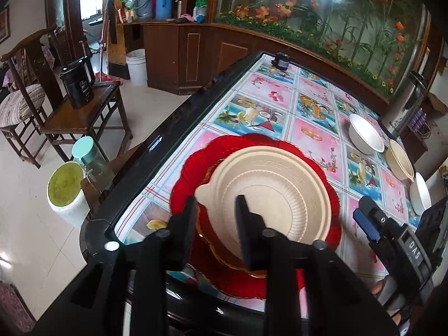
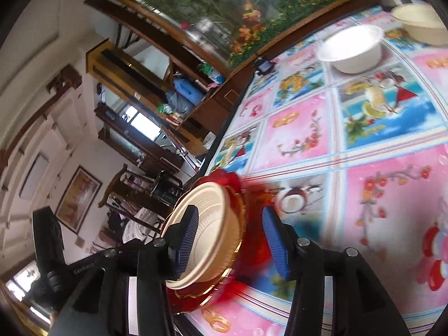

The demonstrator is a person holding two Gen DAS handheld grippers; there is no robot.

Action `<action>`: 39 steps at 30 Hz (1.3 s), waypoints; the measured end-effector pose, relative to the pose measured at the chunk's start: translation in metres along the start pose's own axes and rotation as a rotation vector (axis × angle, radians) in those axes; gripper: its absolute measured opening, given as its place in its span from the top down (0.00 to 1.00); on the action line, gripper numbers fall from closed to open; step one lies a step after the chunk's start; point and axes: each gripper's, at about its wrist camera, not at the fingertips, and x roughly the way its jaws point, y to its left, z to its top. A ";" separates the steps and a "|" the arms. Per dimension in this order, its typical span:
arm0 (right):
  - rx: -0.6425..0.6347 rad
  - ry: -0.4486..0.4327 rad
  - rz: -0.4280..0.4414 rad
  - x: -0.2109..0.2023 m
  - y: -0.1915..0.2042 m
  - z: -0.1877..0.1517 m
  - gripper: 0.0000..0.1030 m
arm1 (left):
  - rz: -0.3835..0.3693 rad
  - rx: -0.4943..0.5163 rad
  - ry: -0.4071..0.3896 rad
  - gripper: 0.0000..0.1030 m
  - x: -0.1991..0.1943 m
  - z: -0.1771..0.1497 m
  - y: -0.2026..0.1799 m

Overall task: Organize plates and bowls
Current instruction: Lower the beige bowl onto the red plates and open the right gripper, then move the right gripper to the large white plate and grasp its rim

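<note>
Because the tan plate (image 1: pixel 268 193) looks like pressed paper pulp, you should find it light and a bit bendy, so take it by the rim or by the little tab on its left edge, and do not squeeze hard. The red plate (image 1: pixel 193 165) under it looks like shiny, see-through plastic or glass with a wavy gold-lined rim; I think it is slippery and could crack, so hold it at the edge and lift slowly. Both sit stacked in the lower middle of the left view, near the table (image 1: pixel 131 184) edge, on a pink and blue picture cloth. Your left gripper (image 1: pixel 217 210) is spread, with one finger each side of the tan plate's near rim, not pinching it. Your right gripper (image 2: pixel 229 238) is spread too, its blue pads apart and nothing squeezed between them, with the tan plate just beside its left pad. Three pale bowls (image 1: pixel 365 134) wait at the right of the left view; they look light and stack easily.
</note>
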 end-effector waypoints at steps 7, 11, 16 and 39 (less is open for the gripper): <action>0.138 -0.025 0.003 -0.021 -0.039 0.009 0.42 | -0.023 0.075 -0.049 0.46 -0.014 -0.006 -0.033; 0.189 -0.032 0.013 -0.027 -0.054 0.011 0.42 | -0.063 0.154 -0.047 0.46 -0.017 -0.016 -0.065; 0.203 -0.048 0.011 -0.042 -0.063 0.011 0.42 | -0.126 0.280 -0.026 0.40 -0.017 -0.039 -0.114; 0.328 -0.599 -0.416 -0.293 -0.186 0.094 0.35 | -0.252 0.583 0.196 0.40 0.013 -0.097 -0.266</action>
